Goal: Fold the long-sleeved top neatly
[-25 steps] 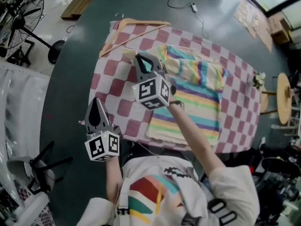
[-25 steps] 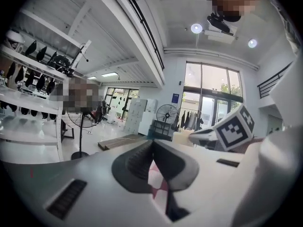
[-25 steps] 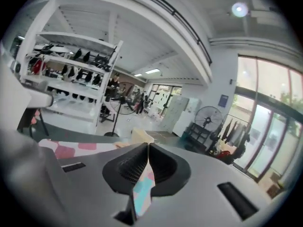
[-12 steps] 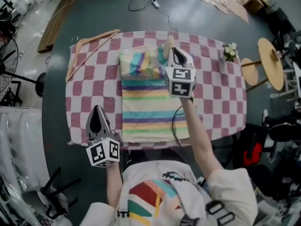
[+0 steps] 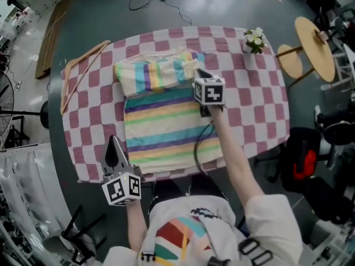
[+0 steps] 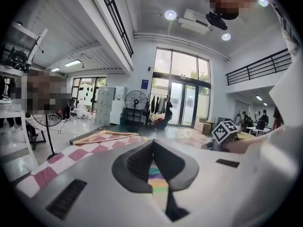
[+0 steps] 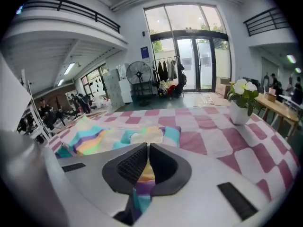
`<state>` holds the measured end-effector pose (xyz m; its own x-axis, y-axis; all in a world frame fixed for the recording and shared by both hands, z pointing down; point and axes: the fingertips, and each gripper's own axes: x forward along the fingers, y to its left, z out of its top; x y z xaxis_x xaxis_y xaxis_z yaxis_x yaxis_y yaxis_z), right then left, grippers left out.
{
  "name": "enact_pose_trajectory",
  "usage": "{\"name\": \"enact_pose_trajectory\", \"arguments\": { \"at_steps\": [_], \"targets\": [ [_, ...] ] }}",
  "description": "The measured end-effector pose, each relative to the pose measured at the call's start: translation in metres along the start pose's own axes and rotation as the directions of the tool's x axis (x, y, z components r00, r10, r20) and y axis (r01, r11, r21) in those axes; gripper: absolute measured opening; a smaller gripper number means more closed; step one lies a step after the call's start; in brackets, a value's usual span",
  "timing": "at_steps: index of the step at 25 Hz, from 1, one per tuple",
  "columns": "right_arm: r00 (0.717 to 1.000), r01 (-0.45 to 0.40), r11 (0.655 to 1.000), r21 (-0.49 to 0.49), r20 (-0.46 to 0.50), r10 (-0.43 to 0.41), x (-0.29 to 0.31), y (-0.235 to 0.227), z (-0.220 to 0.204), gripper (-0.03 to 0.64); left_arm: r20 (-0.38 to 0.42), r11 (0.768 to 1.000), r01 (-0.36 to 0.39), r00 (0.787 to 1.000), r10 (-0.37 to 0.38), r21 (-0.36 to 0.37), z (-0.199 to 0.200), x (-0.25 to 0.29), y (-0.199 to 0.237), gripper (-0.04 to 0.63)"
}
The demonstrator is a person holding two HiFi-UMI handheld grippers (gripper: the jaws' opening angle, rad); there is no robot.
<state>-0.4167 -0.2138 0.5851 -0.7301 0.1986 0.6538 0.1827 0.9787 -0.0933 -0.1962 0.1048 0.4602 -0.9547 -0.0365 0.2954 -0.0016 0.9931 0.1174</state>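
Head view, looking down: at the far left of the surface [image 5: 249,93], which is draped in a pink-and-white checked cloth, two pale wooden clothes hangers [image 5: 83,65] lie slantwise, apart from the garment. At the near-left edge the left claw [image 5: 113,146] points across the cloth just beside the garment's lower left corner. The left gripper view shows this claw [image 6: 152,143] with its jaws together and nothing clamped, only stripes seen past them. The pastel-striped long-sleeved top [image 5: 161,121] lies flat in the middle of the surface. Its upper part forms a folded band across the far end, with stripes running the other way. The right claw [image 5: 199,73] sits over the top's right edge near the end of that band. In the right gripper view this claw [image 7: 147,148] has its jaws closed to a thin slit, apparently gripping nothing. The person's right forearm [image 5: 230,148] and a black looped cable [image 5: 198,148] cross the top's right side, covering part of it. Further right, a white pot of white flowers [image 5: 254,39] stands at the far corner, well apart from the top. A round wooden stool [image 5: 313,43] stands on the floor beyond the surface.
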Motion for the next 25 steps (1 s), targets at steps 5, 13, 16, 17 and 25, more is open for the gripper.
{"name": "enact_pose_trajectory", "arguments": {
  "at_steps": [5, 13, 16, 17, 25],
  "targets": [
    [0.994, 0.082, 0.994, -0.066, -0.073, -0.087, 0.008, -0.009, -0.018, 0.018, 0.007, 1.000, 0.012, 1.000, -0.012, -0.004, 0.000, 0.007, -0.014, 0.006],
    [0.996, 0.023, 0.998, -0.062, 0.090, -0.017, -0.035, -0.007, 0.022, 0.106, 0.045, 1.000, 0.009, 0.999, -0.009, 0.001, 0.009, 0.002, -0.021, 0.006],
    [0.991, -0.027, 0.995, -0.095, 0.129, 0.039, -0.080, -0.007, 0.034, 0.112, 0.062, 1.000, 0.020, 0.998, -0.021, 0.016, 0.011, -0.007, -0.026, 0.006],
    [0.990, -0.045, 0.992, -0.120, 0.131, 0.061, -0.097, -0.008, 0.033, 0.112, 0.067, 0.999, 0.029, 0.997, -0.031, 0.027, 0.012, -0.010, -0.029, 0.006],
    [0.988, -0.143, 0.933, -0.331, 0.003, 0.153, -0.207, -0.036, -0.048, 0.112, -0.014, 0.992, 0.066, 0.998, -0.065, 0.108, -0.030, -0.067, -0.039, 0.006]
  ]
}}
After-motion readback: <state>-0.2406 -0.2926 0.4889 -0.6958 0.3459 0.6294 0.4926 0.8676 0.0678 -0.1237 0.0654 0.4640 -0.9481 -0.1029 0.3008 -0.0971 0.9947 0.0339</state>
